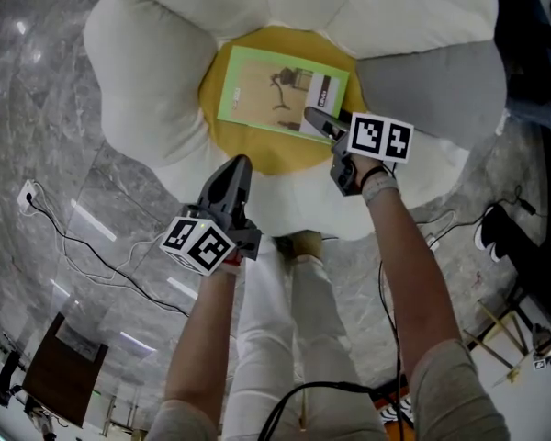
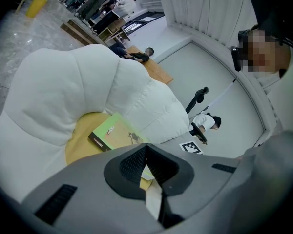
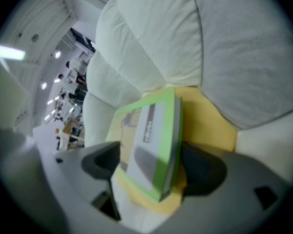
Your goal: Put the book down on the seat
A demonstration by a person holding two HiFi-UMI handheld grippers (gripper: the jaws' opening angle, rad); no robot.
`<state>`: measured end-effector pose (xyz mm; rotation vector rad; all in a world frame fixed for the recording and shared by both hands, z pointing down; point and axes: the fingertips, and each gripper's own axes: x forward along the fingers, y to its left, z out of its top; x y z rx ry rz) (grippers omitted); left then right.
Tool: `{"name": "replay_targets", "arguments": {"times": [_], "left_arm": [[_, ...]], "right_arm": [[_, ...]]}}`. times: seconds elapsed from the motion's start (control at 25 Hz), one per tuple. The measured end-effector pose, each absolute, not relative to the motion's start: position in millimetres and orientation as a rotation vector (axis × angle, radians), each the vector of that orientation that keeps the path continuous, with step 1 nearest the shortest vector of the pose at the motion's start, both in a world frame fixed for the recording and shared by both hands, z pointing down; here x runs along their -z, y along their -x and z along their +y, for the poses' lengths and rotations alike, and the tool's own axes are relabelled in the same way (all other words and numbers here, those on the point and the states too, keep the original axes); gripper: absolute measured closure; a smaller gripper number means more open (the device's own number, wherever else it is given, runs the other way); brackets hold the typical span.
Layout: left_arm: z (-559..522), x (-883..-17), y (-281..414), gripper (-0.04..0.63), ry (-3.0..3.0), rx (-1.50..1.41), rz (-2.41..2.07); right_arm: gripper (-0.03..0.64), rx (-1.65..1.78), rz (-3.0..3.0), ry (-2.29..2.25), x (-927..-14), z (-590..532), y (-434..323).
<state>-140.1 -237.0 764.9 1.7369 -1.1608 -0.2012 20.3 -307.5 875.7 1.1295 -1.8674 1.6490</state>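
A green-covered book (image 1: 280, 95) lies flat on the yellow centre (image 1: 274, 162) of a flower-shaped seat. My right gripper (image 1: 317, 118) is at the book's near right corner, jaws spread wide. In the right gripper view that corner of the book (image 3: 151, 140) sits between the two jaws with a gap on either side, resting on the yellow cushion (image 3: 210, 116). My left gripper (image 1: 237, 165) hovers over the seat's front petal, short of the book, with its jaws together and nothing in them. The left gripper view shows the book (image 2: 112, 133) beyond the closed jaws.
White padded petals (image 1: 147, 53) and one grey petal (image 1: 432, 81) ring the yellow centre. The seat stands on a marble floor with cables (image 1: 73, 246) at the left and shoes (image 1: 496, 228) at the right. The person's foot (image 1: 303, 242) is just in front of the seat.
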Motion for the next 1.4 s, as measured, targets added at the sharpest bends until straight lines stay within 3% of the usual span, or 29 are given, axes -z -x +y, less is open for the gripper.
{"name": "replay_targets", "arguments": {"times": [0.96, 1.2, 1.28, 1.4], "left_arm": [[-214, -727, 118, 0.574, -1.788, 0.212, -1.174], [-203, -714, 118, 0.574, -1.795, 0.25, -1.203], [-199, -709, 114, 0.574, -1.81, 0.226, -1.209], [-195, -698, 104, 0.574, -1.886, 0.176, -1.191]], "right_arm": [[0.247, -1.13, -2.289, -0.914, -778, -280, -16], [0.472, -1.004, -2.427, -0.935, -734, -270, -7], [0.581, -1.018, -2.457, -0.98, -720, -268, -10], [0.601, -1.008, -2.513, -1.002, -697, -264, -11]]}}
